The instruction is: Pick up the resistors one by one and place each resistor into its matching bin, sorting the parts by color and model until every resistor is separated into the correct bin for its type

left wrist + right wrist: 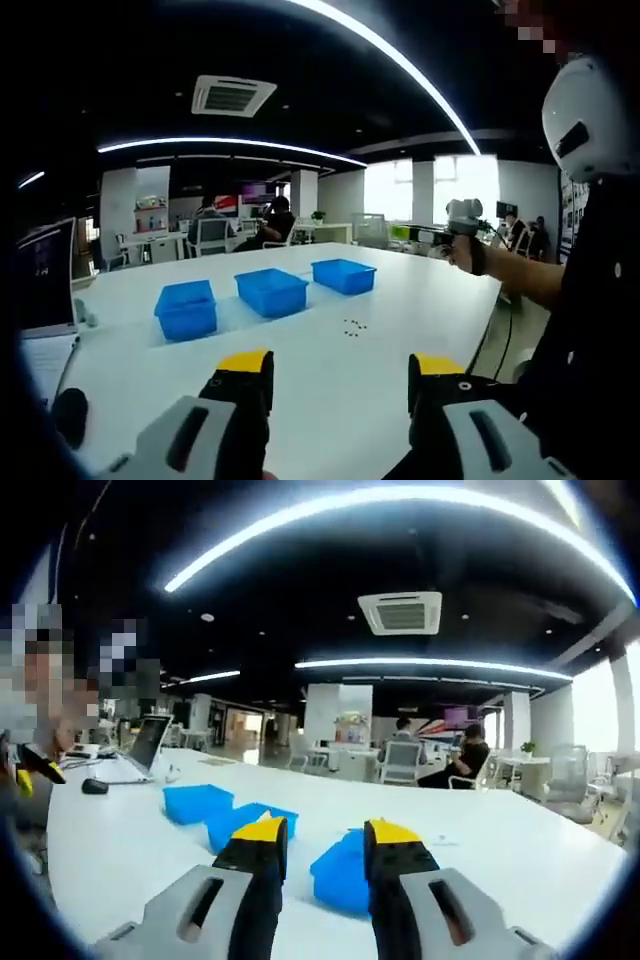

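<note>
A: What is sitting on the white counter [400,290]?

B: Three blue bins are sitting in a row. In the left gripper view there is the near bin [186,309], the middle bin [271,291] and the far bin [343,275]. They are standing apart from each other.

A: Where are the resistors?

B: The resistors [353,326] are lying as a few tiny dark bits on the bare counter, just in front of the bins, nearest the far one. They are too small for me to tell their colors.

A: What are the left tongs [340,380] doing?

B: They are hanging above the counter with the jaws spread wide. Nothing is sitting between them.

A: And the right tongs [322,848]?

B: Their jaws are standing a little apart, with nothing held. They are pointing at the blue bins from the other side. In the left gripper view a hand is holding them up high, past the counter's far edge.

A: Anything else?

B: A laptop [150,742] is standing open near the counter's end, with a dark mouse [95,786] just beside it.
</note>
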Demonstrator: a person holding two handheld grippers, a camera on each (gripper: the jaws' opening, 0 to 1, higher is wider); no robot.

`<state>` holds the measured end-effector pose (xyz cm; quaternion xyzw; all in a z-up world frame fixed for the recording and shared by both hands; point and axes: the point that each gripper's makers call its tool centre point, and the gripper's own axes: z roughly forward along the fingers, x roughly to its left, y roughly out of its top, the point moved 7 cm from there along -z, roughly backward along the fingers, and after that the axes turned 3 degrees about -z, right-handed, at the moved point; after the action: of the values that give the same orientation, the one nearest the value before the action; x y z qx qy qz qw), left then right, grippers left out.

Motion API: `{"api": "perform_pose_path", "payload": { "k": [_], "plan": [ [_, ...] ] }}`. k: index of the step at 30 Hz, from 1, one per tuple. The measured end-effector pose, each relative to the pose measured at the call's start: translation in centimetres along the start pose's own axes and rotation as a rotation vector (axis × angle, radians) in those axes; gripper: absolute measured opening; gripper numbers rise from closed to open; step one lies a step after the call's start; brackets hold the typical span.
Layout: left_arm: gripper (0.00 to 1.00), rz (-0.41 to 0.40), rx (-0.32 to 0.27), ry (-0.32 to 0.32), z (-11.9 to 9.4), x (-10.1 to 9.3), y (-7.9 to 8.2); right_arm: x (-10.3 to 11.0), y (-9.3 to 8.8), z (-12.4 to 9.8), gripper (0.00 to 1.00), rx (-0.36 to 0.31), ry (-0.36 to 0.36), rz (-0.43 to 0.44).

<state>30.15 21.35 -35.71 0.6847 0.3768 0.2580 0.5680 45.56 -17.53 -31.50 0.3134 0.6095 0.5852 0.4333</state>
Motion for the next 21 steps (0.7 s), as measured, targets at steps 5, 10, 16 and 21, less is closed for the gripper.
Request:
{"api": "perform_pose_path", "payload": {
  "k": [5, 10, 16, 21],
  "plan": [
    [0.56, 0.0, 0.0, -0.003, 0.3, 0.3, 0.1, 2.2, -1.2, -5.1, 0.32, 0.034, 0.067, -0.017],
    [0.56, 0.0, 0.0, -0.009, 0.6, 0.4, 0.1, 3.2, -1.5, -7.5, 0.32, 0.065, 0.08, -0.01],
    [0.56, -0.003, 0.0, -0.016, 0.6, 0.5, -0.1, 3.9, -0.8, -6.5, 0.29, 0.09, 0.164, -0.049],
    [0.56, -0.01, 0.0, -0.008, 0.5, 0.5, -0.5, 4.8, 0.2, -3.6, 0.27, 0.144, 0.342, -0.156]
  ]
}}
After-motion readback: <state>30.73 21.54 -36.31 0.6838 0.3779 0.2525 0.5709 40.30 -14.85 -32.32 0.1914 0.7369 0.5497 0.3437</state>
